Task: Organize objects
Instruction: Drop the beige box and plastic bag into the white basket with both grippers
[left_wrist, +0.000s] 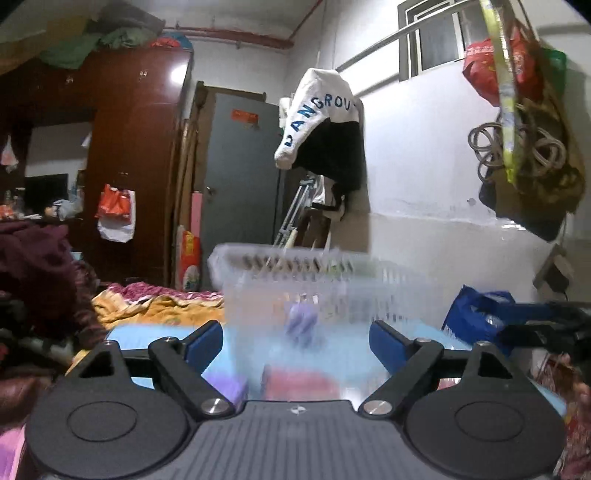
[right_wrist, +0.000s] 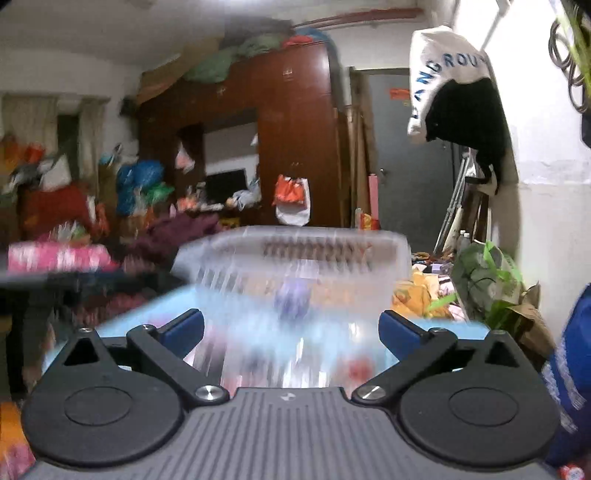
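Basket (left_wrist: 314, 280), clear plastic and blurred, stands on the blue worktop (left_wrist: 147, 332) just ahead of both our tongs. Something purple (left_wrist: 301, 321) shows through its wall. We hold the left tongs (left_wrist: 295, 341) and right tongs (right_wrist: 291, 328) wide open, gripping nothing.

A clear plastic slatted basket (left_wrist: 325, 280) stands upright on a light blue surface (left_wrist: 147, 332), its rim level and its walls badly blurred. Through the near wall shows a small purple object (left_wrist: 301, 321) (too smeared to name) resting inside. In front of the basket lie a purple block (left_wrist: 225, 384) and a reddish item (left_wrist: 299, 384).
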